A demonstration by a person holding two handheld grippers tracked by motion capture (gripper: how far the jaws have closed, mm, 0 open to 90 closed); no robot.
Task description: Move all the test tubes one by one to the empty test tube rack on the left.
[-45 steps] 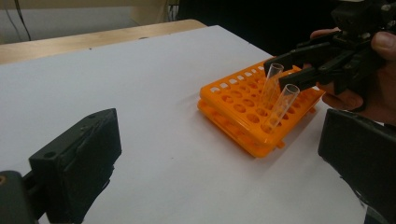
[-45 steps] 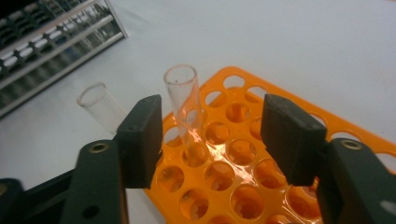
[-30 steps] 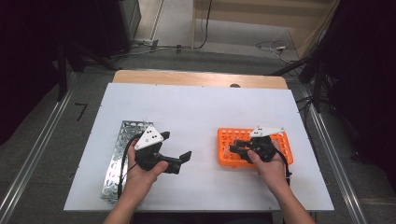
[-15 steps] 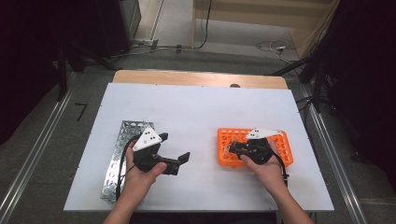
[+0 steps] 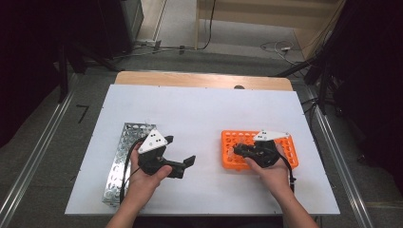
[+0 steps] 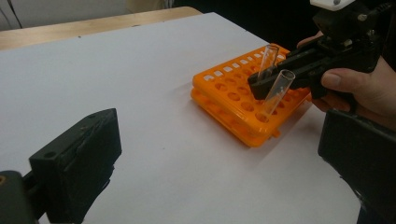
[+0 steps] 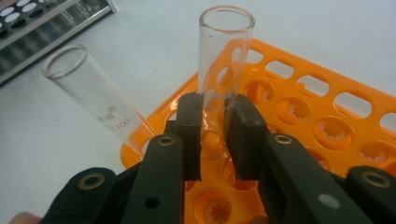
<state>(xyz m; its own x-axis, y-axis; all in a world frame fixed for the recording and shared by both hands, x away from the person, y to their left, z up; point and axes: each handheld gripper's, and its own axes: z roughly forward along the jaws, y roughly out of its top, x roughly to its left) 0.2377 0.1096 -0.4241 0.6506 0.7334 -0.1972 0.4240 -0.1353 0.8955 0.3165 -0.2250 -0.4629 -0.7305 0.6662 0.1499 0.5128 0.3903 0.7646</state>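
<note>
Two glass test tubes stand in the orange tube rack (image 7: 327, 116), and the right gripper view puts them closest: the right gripper (image 7: 213, 135) has its jaws closed on the clamped test tube (image 7: 223, 60), pads pressing either side of the glass just below its open mouth. These jaws have just been closing, with that tube between them. Just left of it in this view leans the second test tube (image 7: 91, 100), tilted away, with small printed lettering on its wall — print that the other views are too far off to show. Its foot sits in a hole at the rack's corner.

The left gripper view looks across the white surface (image 6: 154, 84) from the other side. Its own jaws stand wide apart with nothing between them, one black pad low at the left, the other at the right edge. Beyond them the rack (image 6: 233, 100) lies flat, and both tubes rise from it: the leaning one (image 6: 278, 91) in front, the held one (image 6: 267, 58) behind, caught in the right gripper (image 6: 261, 81) with the person's right hand (image 6: 364, 88) wrapped round its body.

From the high view the tubes are too faint to make out, but the layout is plain — the left gripper (image 5: 183, 156) hovers beside a metal tube rack (image 5: 121, 156) at the left, well apart from the orange rack (image 5: 290, 147) and the right gripper (image 5: 240, 149) at the right.
</note>
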